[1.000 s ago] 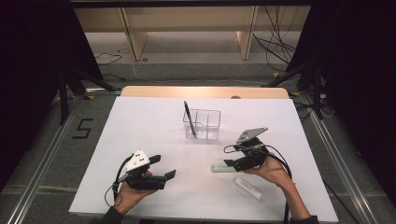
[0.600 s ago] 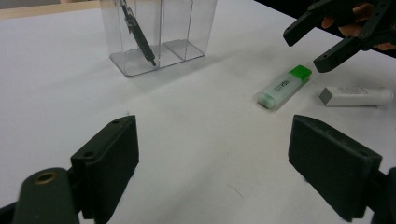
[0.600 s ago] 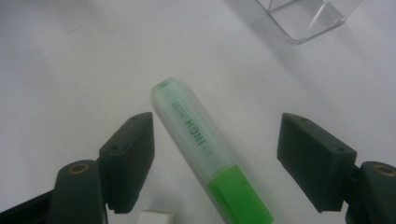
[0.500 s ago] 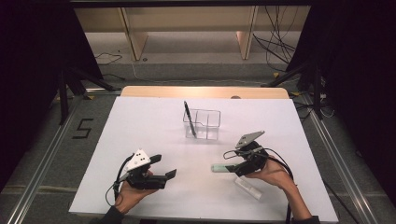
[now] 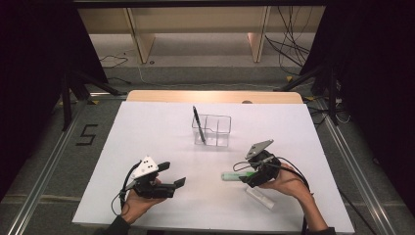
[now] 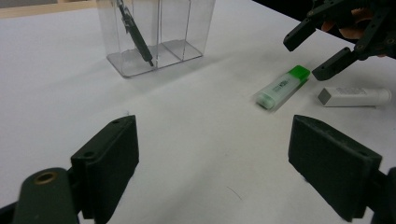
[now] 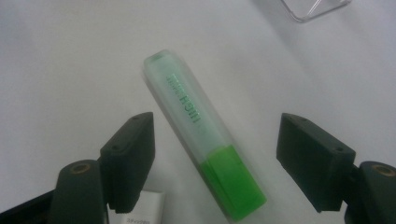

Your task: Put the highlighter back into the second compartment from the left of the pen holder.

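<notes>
The right tool (image 5: 246, 174), jaws spread, has dropped over the green highlighter (image 7: 201, 140), at the organizer's (image 5: 215, 128) five o'clock, apparently ready to pinch it.

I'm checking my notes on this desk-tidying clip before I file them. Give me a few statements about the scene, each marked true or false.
1. The right claw is open, its jaws on either side of the green highlighter. True.
2. The highlighter is lifted off the table. False: it lies flat on the table.
3. A black pen stands tilted inside the clear holder. True.
4. The left claw is shut on the white marker. False: it is open and holds nothing; the marker lies on the table beside the highlighter.
5. The holder has one single compartment. False: dividers split it into several.
</notes>
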Motion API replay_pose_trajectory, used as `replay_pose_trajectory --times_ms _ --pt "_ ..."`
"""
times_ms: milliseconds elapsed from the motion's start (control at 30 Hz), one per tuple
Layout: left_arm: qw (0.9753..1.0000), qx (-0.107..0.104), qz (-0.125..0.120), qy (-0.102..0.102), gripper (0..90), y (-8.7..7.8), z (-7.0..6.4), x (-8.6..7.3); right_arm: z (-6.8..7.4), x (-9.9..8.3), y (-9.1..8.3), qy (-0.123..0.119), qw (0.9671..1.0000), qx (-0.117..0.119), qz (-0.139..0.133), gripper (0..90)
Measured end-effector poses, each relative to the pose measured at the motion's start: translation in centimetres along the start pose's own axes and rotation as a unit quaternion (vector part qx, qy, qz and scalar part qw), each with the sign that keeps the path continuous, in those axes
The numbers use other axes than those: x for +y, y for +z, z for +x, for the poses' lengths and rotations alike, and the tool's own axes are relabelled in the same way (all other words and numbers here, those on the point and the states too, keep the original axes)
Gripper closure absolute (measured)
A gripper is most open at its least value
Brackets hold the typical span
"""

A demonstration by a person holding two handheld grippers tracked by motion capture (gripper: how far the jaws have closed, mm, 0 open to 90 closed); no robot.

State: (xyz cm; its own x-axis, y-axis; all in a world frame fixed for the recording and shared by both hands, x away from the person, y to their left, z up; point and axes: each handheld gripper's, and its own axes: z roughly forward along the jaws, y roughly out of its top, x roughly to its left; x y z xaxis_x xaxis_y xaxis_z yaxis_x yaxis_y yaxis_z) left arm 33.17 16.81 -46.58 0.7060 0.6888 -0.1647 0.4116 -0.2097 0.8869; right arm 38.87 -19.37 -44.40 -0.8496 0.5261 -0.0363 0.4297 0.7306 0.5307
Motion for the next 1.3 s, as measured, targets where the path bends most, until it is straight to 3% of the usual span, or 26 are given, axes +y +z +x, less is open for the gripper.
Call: replay_pose_trajectory --times_ms 267,367,600,900,1300 --pt "1.0000 0.000 0.003 0.003 16.2 0.1 0.0 0.0 0.0 0.1 0.0 -0.025 0.9996 -0.004 0.016 32.2" --pt "1.0000 0.000 0.000 0.003 16.2 0.1 -0.1 0.0 0.0 0.1 0.2 -0.023 0.9994 -0.005 0.024 33.7" --pt "0.9999 -0.005 0.003 0.014 16.2 0.1 -0.4 0.1 0.0 0.0 0.7 -0.036 0.9985 -0.001 0.042 37.5" --pt "0.9999 -0.005 0.003 0.014 16.2 0.1 -0.5 0.1 0.1 -0.1 1.1 -0.059 0.9967 0.005 0.056 44.1" --pt "0.9999 -0.006 0.004 0.015 16.2 0.1 -0.5 0.0 -0.4 0.0 2.3 -0.055 0.9959 0.017 0.070 53.5"
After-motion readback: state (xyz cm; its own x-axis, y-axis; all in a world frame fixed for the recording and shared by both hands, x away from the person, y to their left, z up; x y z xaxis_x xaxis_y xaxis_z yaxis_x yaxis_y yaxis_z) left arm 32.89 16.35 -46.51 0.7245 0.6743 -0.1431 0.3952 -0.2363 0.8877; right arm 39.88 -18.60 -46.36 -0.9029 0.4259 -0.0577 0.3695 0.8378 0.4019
